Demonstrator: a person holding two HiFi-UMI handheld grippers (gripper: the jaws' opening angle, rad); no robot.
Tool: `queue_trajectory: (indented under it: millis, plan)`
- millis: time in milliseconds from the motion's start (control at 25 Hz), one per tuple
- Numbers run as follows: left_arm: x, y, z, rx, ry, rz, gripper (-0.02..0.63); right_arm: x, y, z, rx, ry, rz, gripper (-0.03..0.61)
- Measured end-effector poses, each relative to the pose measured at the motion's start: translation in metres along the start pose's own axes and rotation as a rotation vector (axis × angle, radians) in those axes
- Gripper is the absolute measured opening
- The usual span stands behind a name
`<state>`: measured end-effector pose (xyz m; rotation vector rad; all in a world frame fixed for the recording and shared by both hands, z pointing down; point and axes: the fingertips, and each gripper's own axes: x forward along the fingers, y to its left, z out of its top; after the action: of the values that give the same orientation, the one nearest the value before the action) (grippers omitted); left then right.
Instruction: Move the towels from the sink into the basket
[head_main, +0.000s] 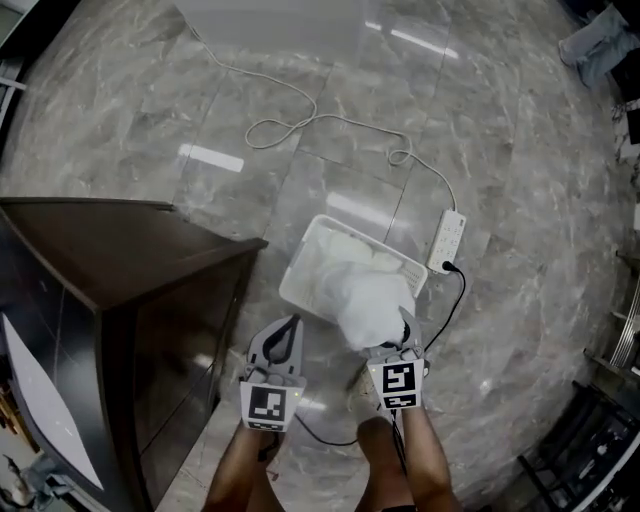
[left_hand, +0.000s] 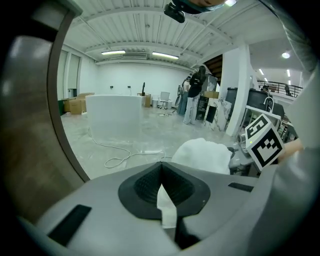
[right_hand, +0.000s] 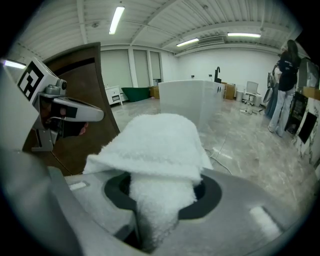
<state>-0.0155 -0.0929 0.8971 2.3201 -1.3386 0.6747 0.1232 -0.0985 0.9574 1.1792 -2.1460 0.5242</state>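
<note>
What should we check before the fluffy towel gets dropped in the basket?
1. Fluffy white towel held by right tool: ok, jaws shut on it.
2. Towel above the white plastic basket: ok, it overlaps the near corner.
3. Room in basket: ok, other white towels lie inside, rim still showing.
4. Left tool clear: ok, beside the basket, jaws together, holding no towel.
5. White power strip outside basket: ok, on the floor beside it.

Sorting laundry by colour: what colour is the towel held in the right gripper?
Plain white towel, best seen in the right gripper view.
</note>
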Motion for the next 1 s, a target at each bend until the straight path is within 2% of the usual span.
queue_trajectory:
  millis: [280,480,600,800,1000]
  plan:
    - [0.034,-0.002,-0.061,-0.027,0.04,-0.01,0.009,0.06,-0.01,-0.067,0.01,0.065,0.001,0.178]
    - [0.041,-0.004,-0.067,-0.078,0.056,-0.001,0.009,0.068,-0.013,-0.084,0.031,0.077,0.001,0.188]
    - [0.04,-0.004,-0.066,-0.103,0.066,0.006,0.009,0.071,-0.01,-0.087,0.055,0.085,0.019,0.259]
    - [0.038,-0.009,-0.066,-0.07,0.063,-0.003,0.009,0.069,-0.008,-0.086,0.068,0.077,0.02,0.368]
    - [0.032,-0.012,-0.062,-0.104,0.066,0.012,0.009,0.063,-0.009,-0.083,0.078,0.074,0.02,0.373]
